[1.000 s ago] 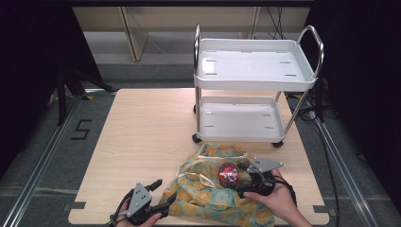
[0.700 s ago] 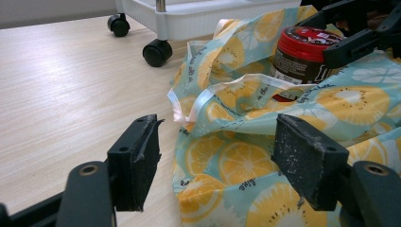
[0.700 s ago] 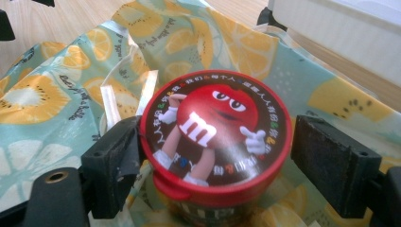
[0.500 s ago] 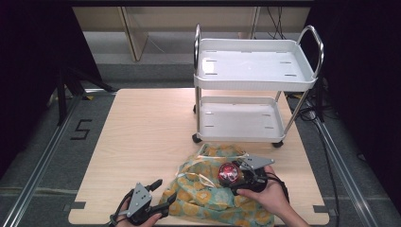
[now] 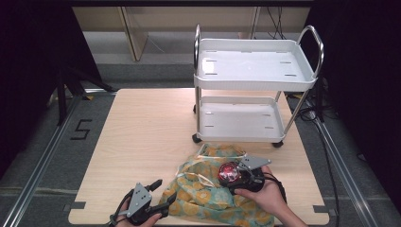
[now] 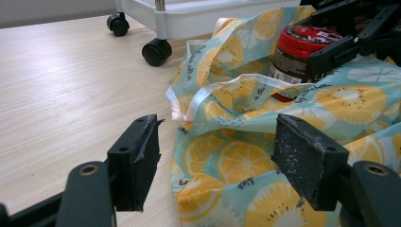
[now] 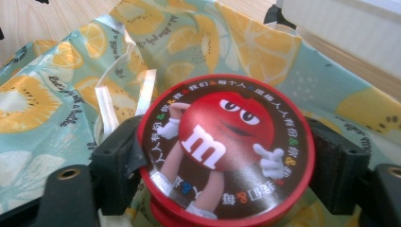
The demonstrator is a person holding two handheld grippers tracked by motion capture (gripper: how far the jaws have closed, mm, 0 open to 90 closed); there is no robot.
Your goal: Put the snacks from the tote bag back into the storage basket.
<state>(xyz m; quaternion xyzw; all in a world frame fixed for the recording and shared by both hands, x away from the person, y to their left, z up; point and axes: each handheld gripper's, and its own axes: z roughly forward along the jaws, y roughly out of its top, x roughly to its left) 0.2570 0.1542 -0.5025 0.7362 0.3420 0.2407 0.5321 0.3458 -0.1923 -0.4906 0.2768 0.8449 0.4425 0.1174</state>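
The left claw [image 5: 163, 190] sits low at the near left of the desk [image 5: 142, 137], held in the person's left hand [image 5: 135, 218], which comes in from the bottom edge. Its jaws stand wide apart with nothing gripped between them, pointing to the right and a little away from the person. The right claw [image 5: 230, 174] lies farther right, held in the right hand [image 5: 265, 196], whose forearm enters from the lower right corner. It points leftward, and its two jaws are closed against opposite sides of a round red-lidded candy jar [image 7: 227, 151], pads pressed to the rim.
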